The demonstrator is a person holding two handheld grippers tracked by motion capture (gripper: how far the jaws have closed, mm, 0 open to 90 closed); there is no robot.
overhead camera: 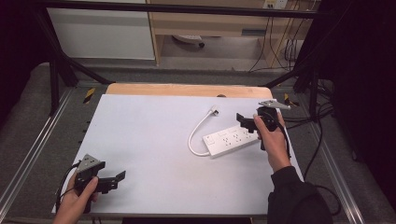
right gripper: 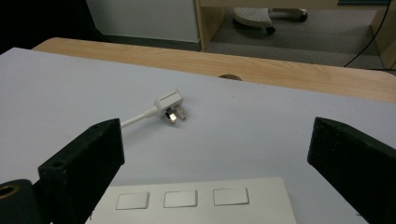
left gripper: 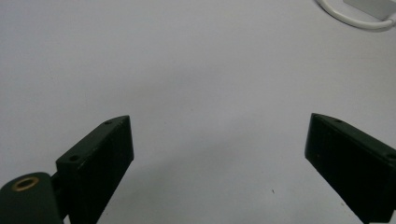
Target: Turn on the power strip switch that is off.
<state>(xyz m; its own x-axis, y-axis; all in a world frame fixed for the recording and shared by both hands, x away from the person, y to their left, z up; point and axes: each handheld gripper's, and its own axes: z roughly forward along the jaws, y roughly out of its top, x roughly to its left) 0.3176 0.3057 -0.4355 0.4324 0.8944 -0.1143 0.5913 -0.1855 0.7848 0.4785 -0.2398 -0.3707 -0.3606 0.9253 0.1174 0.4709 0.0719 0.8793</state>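
Note:
A white power strip [overhead camera: 231, 140] lies flat on the right half of the white table [overhead camera: 149, 149]. Its white cable [overhead camera: 195, 135] loops from the left end back to a white plug [overhead camera: 214, 110] lying on its side. My right gripper [overhead camera: 243, 122] hangs open just over the strip's far right end. In the right gripper view the open gripper [right gripper: 217, 140] frames the strip [right gripper: 196, 200] below and the plug [right gripper: 170, 105] beyond. My left gripper [overhead camera: 116, 181] stands open near the front left corner. The left gripper [left gripper: 219, 135] has bare table between its jaws, and the cable [left gripper: 355, 18] lies far off.
A bare wooden strip [overhead camera: 187, 89] with a small hole [right gripper: 230, 77] runs along the table's far edge. Behind it stand a wooden cabinet [overhead camera: 196, 23] and a white panel [overhead camera: 100, 32]. Black frame bars and floor cables [overhead camera: 322, 121] flank the right side.

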